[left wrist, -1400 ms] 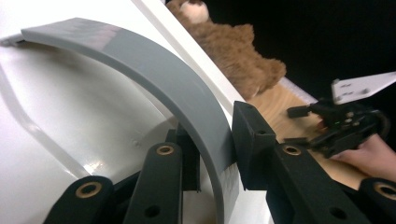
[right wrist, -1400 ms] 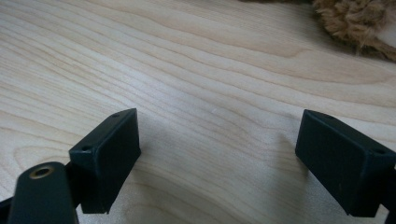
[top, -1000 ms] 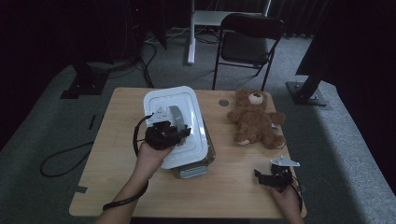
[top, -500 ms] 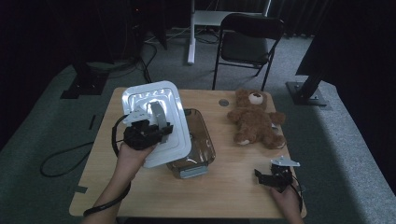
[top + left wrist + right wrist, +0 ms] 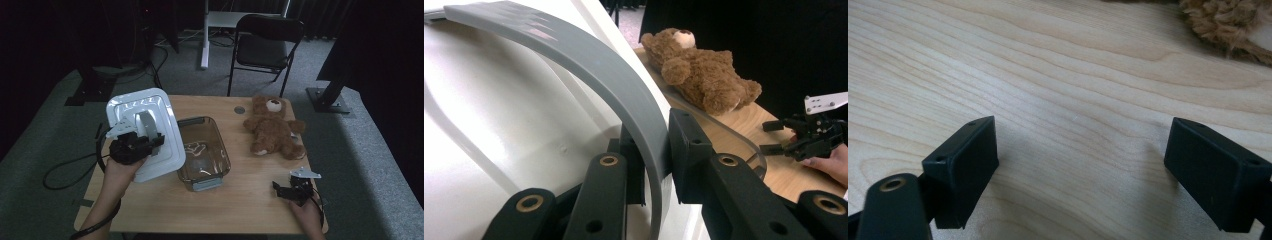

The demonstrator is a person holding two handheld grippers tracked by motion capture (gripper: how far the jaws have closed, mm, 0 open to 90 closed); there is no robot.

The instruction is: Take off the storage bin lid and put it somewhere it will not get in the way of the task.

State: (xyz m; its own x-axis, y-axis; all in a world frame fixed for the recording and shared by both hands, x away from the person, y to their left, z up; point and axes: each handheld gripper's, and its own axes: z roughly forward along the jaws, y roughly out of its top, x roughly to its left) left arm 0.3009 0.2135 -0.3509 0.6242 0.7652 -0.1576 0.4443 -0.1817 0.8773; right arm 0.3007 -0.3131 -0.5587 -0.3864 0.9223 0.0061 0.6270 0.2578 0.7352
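Moved since a second ago: white lid (image 5: pixel 145 132), formerly lying flat over the container, now lifted clear, carried to the left and tilted up nearly on edge, its top facing the camera in the high view.

Surface (image 5: pixel 240 210): pale wood, bare at the near right.

Lid: large, white, rounded corners, grey arched handle (image 5: pixel 589 70) across its top. Held above the surface's left part, its lower right edge just beside the container's left rim; contact between the two cannot be told.

Container (image 5: pixel 202 150): clear, rectangular, grey latch at its near end, now uncovered. It stands at the surface's middle; something pale lies inside, too small to identify.

Teddy bear (image 5: pixel 274 127): brown, lying on its back right of the container, apart from it, unmoved across the frames.

Left claw (image 5: pixel 134 142): closed on the grey handle, one jaw on each side of the arch as the left gripper view shows. Carries the lid's whole weight.

Right claw (image 5: pixel 295 190): spread wide, holding nothing, resting at the near right of the surface, same place as before.

Assessment: opening step looks done; the lid likely needs setting down at the left, and the bear seems the probable item for the open container.
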